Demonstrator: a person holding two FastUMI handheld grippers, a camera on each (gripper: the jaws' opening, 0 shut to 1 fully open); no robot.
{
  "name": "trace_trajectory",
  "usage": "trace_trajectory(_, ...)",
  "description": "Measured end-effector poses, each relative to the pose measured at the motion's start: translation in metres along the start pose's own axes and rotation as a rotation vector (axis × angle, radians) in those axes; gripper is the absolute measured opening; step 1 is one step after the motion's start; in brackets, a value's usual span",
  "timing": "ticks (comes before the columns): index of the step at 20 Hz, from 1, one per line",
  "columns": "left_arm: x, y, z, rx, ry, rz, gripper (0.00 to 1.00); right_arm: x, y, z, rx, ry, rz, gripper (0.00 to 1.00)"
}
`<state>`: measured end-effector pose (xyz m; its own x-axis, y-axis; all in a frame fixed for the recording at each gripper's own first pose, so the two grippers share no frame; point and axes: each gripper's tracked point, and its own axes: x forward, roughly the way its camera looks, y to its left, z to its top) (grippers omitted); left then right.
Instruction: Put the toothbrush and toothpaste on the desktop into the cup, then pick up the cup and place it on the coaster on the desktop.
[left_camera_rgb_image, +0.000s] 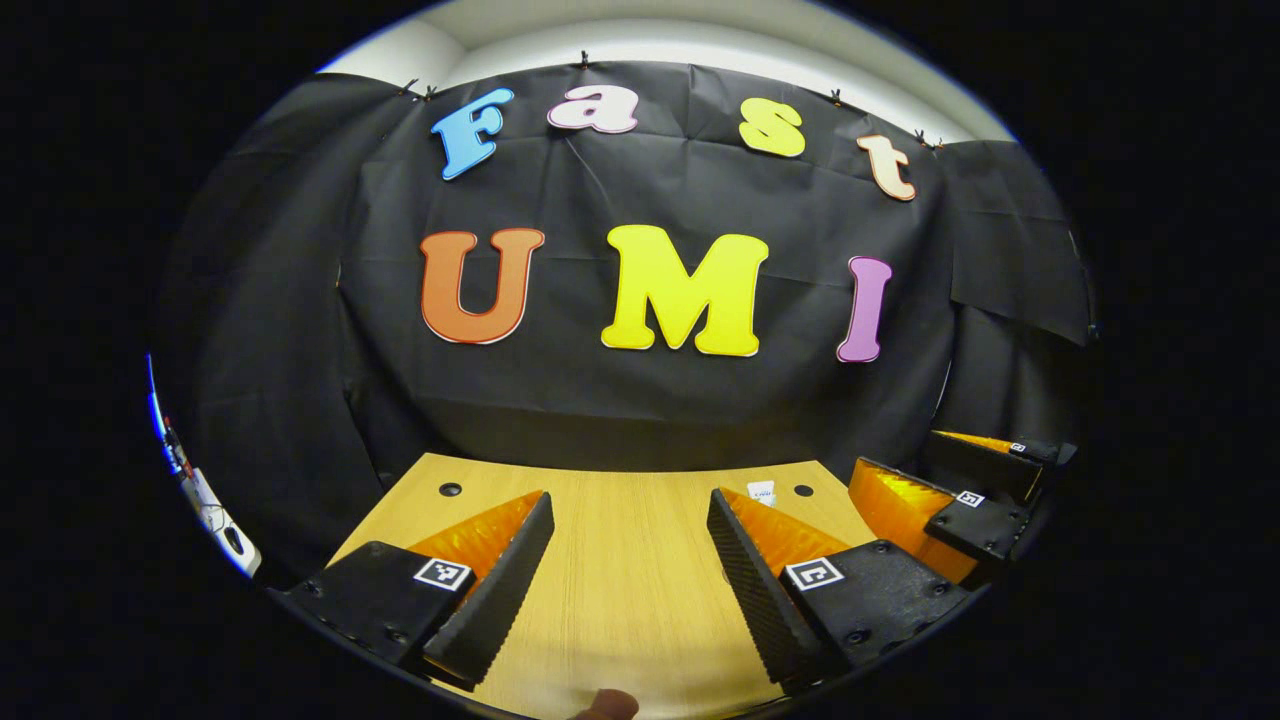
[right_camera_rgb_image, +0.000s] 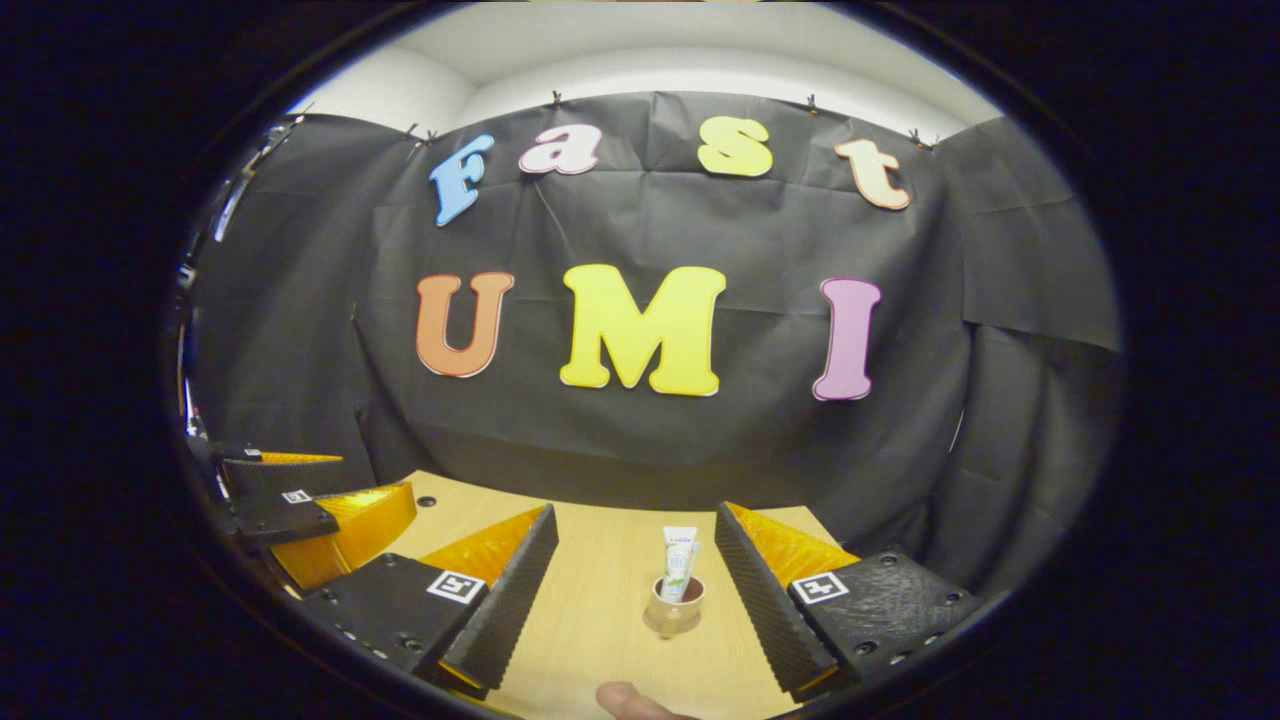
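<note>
The black cloth wall (right_camera_rgb_image: 700, 440) of the booth is seen across the upper part of both views, with a strip of pale wall (right_camera_rgb_image: 700, 60) above it at twelve o'clock. Below it, the light wooden bench (left_camera_rgb_image: 630, 590) is spread out from the centre toward six o'clock in the left gripper view, and a small dark round hole (left_camera_rgb_image: 450, 489) is set in its far corner at about eight o'clock.

In the left gripper view, the left tongs (left_camera_rgb_image: 625, 590) are held wide apart over bare wood, with nothing between the ribbed fingers (left_camera_rgb_image: 500, 590). The right tongs (left_camera_rgb_image: 975, 500) are seen at about four o'clock, near the bench's edge; how they stand cannot be told from there. A small white item (left_camera_rgb_image: 762, 491) by the far edge is too small to identify.

In the right gripper view, the right tongs (right_camera_rgb_image: 630, 600) are likewise spread open and grip nothing. The left tongs (right_camera_rgb_image: 300, 505) are found at about eight o'clock.

Between the right tongs' fingers, farther along the bench and clear of both, a small tan round cup (right_camera_rgb_image: 674, 605) is standing upright at about six o'clock. A white toothpaste tube (right_camera_rgb_image: 678, 560) is standing in it, leaning slightly, its top well above the rim. A slim pale toothbrush (right_camera_rgb_image: 692, 562) appears to stand beside the tube, though this is hard to make out. Whether a coaster lies under the cup cannot be told.

A fingertip (right_camera_rgb_image: 625, 698) shows at the bottom edge of each view.
</note>
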<state>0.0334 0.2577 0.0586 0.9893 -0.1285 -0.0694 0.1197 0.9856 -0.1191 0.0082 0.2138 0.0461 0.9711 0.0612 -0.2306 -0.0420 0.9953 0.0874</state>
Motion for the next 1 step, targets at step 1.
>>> trace_trajectory(1, -0.0002, 0.0020, 0.0014, 0.003, -0.008, -0.001, 0.98, -0.0024, 0.0030, 0.0007, -0.006, -0.001, 0.005, 0.94)
